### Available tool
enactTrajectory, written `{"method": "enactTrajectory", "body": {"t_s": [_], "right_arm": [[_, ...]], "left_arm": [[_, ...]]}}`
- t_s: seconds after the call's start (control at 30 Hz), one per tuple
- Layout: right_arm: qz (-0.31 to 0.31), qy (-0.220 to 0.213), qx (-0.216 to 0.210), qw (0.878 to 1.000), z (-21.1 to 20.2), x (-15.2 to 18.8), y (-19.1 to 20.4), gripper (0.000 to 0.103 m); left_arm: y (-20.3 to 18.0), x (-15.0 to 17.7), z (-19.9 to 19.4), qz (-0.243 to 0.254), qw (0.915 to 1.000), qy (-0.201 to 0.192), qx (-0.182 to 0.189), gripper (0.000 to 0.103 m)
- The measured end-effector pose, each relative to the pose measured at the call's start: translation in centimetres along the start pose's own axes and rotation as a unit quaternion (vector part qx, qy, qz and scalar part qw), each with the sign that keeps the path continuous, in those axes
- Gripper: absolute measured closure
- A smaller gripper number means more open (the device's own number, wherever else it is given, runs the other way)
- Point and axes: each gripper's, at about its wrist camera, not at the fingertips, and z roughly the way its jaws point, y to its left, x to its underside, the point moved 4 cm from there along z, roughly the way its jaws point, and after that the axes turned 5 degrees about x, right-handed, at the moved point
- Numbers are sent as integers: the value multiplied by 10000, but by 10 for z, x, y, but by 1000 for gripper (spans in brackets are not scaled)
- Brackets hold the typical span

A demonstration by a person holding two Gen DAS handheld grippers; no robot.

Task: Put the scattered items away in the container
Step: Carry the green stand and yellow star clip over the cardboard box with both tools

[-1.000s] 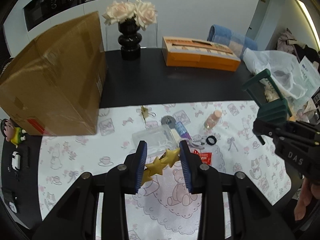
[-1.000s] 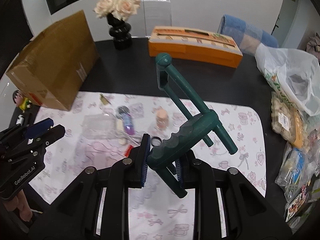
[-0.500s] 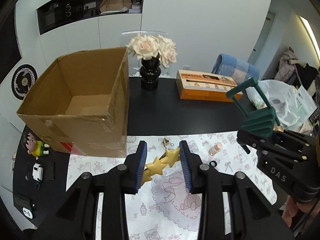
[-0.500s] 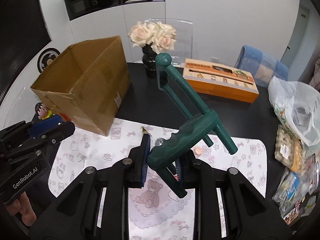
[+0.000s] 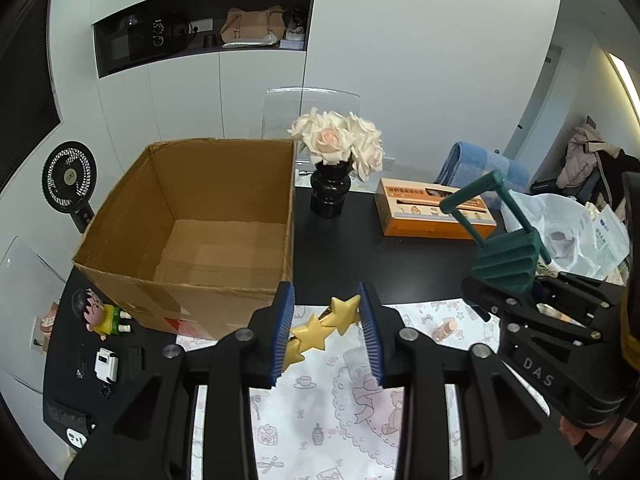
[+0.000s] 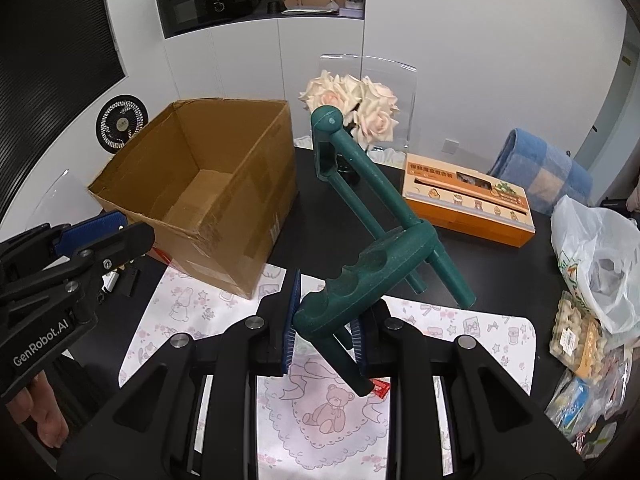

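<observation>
An open brown cardboard box (image 5: 208, 220) (image 6: 224, 196) stands on the black table, nothing visible inside it. My left gripper (image 5: 326, 330) is shut on a yellow star hair clip (image 5: 320, 330), held up near the box's front right corner. My right gripper (image 6: 324, 324) is shut on a dark green hand-grip tool (image 6: 372, 248) (image 5: 504, 256), whose long arms stick up toward the roses. A small pink bottle (image 5: 444, 326) lies on the patterned mat (image 5: 320, 420) (image 6: 320, 400). A red packet (image 6: 382, 388) peeks out under the tool.
A black vase of pale roses (image 5: 336, 160) and an orange carton (image 5: 432, 210) stand behind the mat. White plastic bags and snack packs (image 6: 592, 280) crowd the right side. A small figurine (image 5: 96, 314) and a fan (image 5: 70, 178) sit left of the box.
Both grippers have risen and tilted up with their items, bringing the box's open top into view. The mat items have slid down out of sight.
</observation>
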Motion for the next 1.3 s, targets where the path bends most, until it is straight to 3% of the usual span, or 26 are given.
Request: {"method": "enactTrajectory", "body": {"t_s": [0.3,0.9,1.3], "right_arm": [[-197,113,-186,9996,17,-20,31,79],[-553,325,-593,9962,73,-97,115,79],[-454,902,-726,9922,141,-122,144,79]], "left_arm": [[32,-18,2,-102,9998,-49,-158,70],[151,-75,35,-555,9944,158,-890,70],[201,-85,80,-745,9897,677,-1018,70]]}}
